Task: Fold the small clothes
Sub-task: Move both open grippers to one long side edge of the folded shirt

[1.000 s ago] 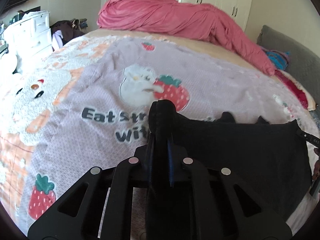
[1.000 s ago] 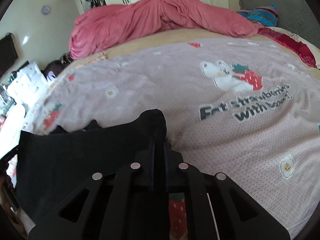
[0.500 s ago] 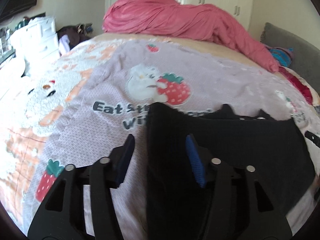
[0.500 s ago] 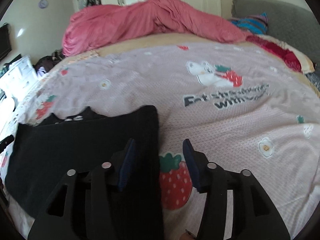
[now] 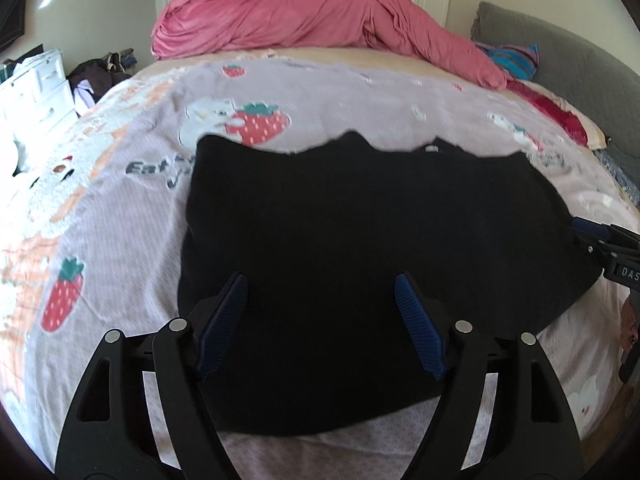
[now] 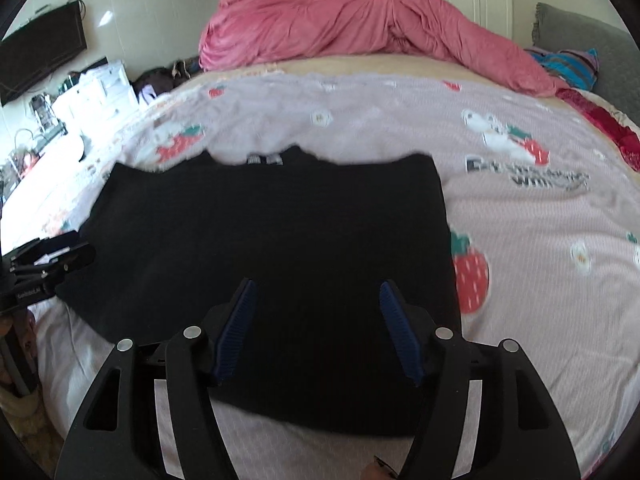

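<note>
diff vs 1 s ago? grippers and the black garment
Both grippers let go: the left gripper and right gripper, each shut on a far corner of the black garment a second ago, are now open and pulled back toward its near edge. The garment lies flat on the strawberry bedspread. The pink duvet is unchanged.

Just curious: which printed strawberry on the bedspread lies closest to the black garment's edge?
In the right wrist view, the big strawberry beside the black garment; others sit farther off.

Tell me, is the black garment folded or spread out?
Spread flat: the black garment lies open across the bedspread, neckline at the far edge.
</note>
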`<state>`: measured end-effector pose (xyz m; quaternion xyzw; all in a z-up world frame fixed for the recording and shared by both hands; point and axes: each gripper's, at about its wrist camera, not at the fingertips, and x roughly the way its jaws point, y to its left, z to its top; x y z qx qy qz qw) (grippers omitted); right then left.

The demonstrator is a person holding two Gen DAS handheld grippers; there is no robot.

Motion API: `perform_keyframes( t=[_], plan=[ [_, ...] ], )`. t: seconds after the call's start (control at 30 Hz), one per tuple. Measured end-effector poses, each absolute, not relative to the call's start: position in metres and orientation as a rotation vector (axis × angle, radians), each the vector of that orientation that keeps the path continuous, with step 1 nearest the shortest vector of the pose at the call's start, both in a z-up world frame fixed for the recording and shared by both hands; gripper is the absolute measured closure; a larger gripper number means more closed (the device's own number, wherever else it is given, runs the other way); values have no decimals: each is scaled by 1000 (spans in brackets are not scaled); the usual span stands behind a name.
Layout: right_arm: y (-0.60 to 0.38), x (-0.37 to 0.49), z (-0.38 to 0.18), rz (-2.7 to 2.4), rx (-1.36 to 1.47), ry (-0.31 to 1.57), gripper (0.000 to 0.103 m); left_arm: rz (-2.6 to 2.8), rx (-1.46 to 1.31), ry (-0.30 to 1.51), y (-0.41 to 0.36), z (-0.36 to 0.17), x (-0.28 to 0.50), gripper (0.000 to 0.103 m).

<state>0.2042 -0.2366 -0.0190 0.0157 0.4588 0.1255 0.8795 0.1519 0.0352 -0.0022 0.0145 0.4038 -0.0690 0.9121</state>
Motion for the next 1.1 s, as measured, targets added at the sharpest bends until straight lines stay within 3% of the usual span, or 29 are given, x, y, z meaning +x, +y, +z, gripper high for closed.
perform_keyframes(
  t=[0.5, 0.57, 0.7, 0.8, 0.83, 0.93, 1.1],
  plan=[
    [-246, 167, -37, 229, 64, 1008, 32, -144, 66, 864, 31, -15, 132, 26],
    [-247, 165, -36, 232, 83, 1003, 30, -149, 66, 865, 32, -16, 129, 25],
    [-246, 159, -29, 258, 128, 975, 16, -164, 55, 867, 34, -14, 124, 25],
    [-234, 156, -21, 288, 106, 941, 14, -189, 16, 865, 42, -9, 121, 22],
    [-229, 155, -18, 296, 96, 931, 8, -201, -7, 864, 47, -6, 120, 21],
    [-209, 153, -11, 334, 65, 904, 8, -193, -53, 840, 62, 3, 116, 15],
    [-164, 153, -6, 402, -34, 886, 7, -149, -118, 811, 92, 12, 116, 14]
  ],
)
